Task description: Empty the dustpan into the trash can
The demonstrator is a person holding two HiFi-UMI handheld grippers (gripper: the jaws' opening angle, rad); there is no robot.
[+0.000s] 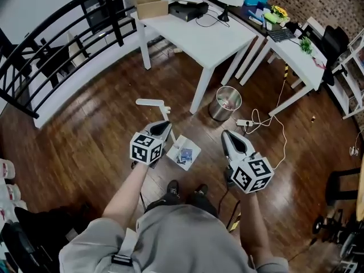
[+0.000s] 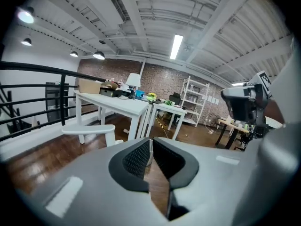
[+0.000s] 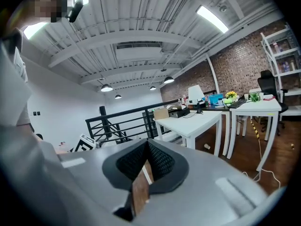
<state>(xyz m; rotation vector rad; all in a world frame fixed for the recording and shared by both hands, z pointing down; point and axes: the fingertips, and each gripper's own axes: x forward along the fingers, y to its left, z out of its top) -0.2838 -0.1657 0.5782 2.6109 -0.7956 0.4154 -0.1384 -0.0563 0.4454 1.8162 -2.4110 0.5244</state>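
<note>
Nothing is done yet: the dustpan [image 1: 183, 151] holds litter on the floor [image 1: 102, 147] (trash can [image 1: 225, 103] well apart), and our left gripper [image 1: 165, 125] and right gripper [image 1: 226, 134] are closed, empty.

Dustpan [image 1: 183, 151]: white, long-handled, standing on the wood floor [image 1: 96, 147] at near centre. Pan lies flat and holds 1 blue scrap and pale litter. Handle slants up toward the far left.

Trash can [image 1: 225, 103]: silver cylinder, upright, open-topped, far right of the dustpan, well apart, with litter inside.
</note>
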